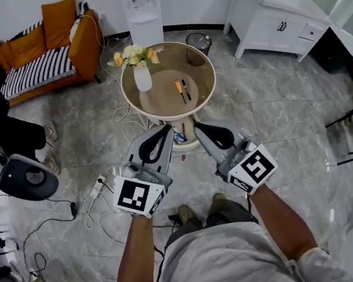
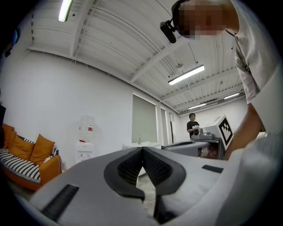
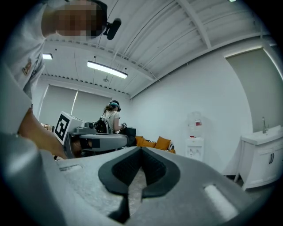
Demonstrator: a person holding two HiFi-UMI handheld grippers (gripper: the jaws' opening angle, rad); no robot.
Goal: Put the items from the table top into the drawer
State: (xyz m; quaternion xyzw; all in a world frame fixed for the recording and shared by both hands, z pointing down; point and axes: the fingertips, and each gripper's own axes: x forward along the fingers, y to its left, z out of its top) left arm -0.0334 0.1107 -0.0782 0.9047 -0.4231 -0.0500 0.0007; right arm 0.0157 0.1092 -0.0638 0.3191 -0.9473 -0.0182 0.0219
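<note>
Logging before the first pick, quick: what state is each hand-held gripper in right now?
Left grey hand-held gripper: closed, holding nothing.
Right grey hand-held gripper: closed, holding nothing.

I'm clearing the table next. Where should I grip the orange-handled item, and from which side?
Probably by the orange handle, its thickest part, coming from above. It lies flat on the table, with its length running away from you. Close across the handle, carefully, since the black item lies close on its right.
</note>
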